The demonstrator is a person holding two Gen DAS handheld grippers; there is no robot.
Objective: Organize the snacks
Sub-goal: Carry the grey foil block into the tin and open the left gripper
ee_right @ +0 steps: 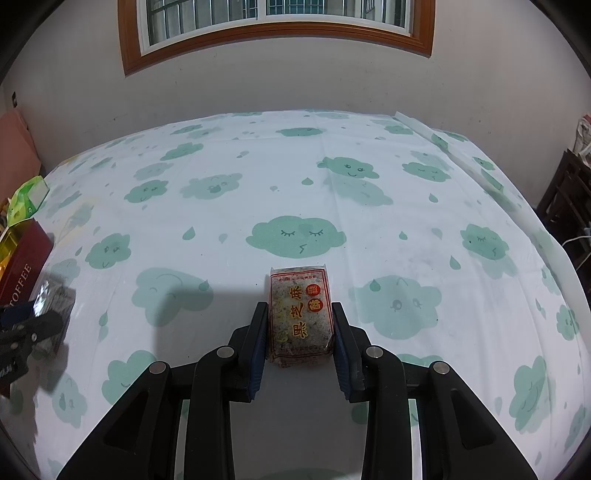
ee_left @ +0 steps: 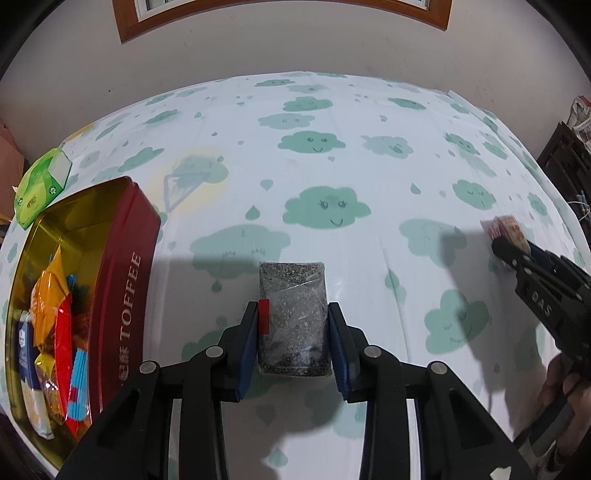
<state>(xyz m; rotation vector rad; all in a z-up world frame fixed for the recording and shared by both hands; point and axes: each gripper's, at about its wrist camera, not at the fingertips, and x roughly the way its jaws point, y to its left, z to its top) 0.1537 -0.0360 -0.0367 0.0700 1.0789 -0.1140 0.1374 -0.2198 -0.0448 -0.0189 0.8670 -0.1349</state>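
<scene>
My left gripper (ee_left: pixel 293 314) is shut on a dark speckled sesame bar (ee_left: pixel 293 317) in clear wrap, held above the cloud-print tablecloth (ee_left: pixel 332 166). My right gripper (ee_right: pixel 300 314) is shut on a sesame bar with a red-lettered label (ee_right: pixel 301 317). In the left wrist view the right gripper (ee_left: pixel 498 240) shows at the right edge with that bar (ee_left: pixel 504 227). In the right wrist view the left gripper (ee_right: pixel 55 317) shows at the left edge with its bar (ee_right: pixel 55 295). A red toffee tin (ee_left: pixel 122 277) at the left holds several wrapped snacks (ee_left: pixel 51 302).
A green tissue pack (ee_left: pixel 40 184) lies behind the tin at the table's left edge. The tin's corner (ee_right: pixel 24 266) shows at the left of the right wrist view. A wall with a wood-framed window (ee_right: pixel 277 33) stands behind the table. Dark furniture (ee_right: pixel 569 195) stands at the right.
</scene>
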